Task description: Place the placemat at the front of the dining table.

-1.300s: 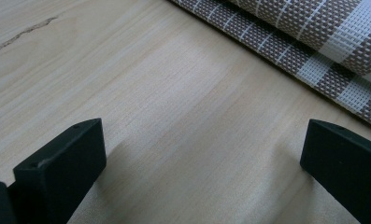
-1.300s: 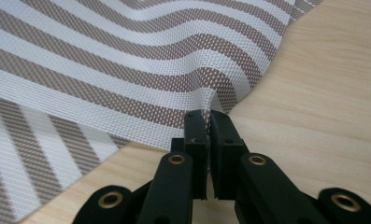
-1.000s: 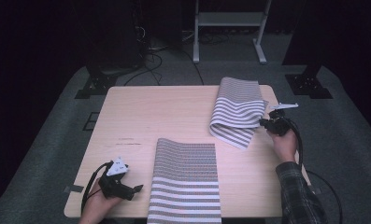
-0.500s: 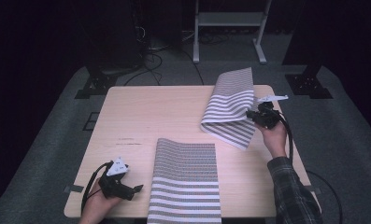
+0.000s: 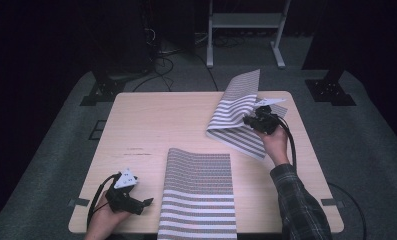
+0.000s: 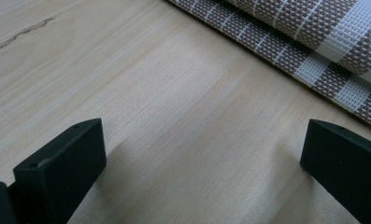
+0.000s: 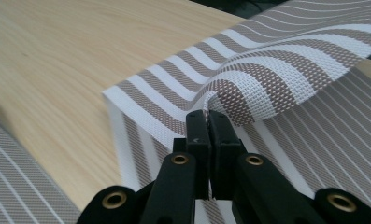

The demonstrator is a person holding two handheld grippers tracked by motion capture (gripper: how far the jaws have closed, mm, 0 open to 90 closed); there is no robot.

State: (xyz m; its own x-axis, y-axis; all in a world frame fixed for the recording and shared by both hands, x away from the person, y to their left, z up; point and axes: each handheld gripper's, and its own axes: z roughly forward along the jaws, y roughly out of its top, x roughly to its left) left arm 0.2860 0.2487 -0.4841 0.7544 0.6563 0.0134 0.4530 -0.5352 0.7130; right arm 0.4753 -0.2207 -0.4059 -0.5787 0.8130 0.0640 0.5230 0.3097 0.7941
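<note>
The right gripper point(image 7: 206, 123) has its fingers point(image 7: 197, 135) pressed together on the edge of the striped placemat point(image 5: 236, 107), pinching the top layer, which arches up and away from the fingertips while the lower layer lies flat on the worktop point(image 5: 161, 125) near its far right corner. The left gripper point(image 6: 202, 154) rests near the front left corner, its fingers point(image 6: 61, 163) spread wide over bare wood, gripping nothing. Just beside them lies a second placemat point(image 5: 198, 195), flat at the front edge and hanging over it.
</note>
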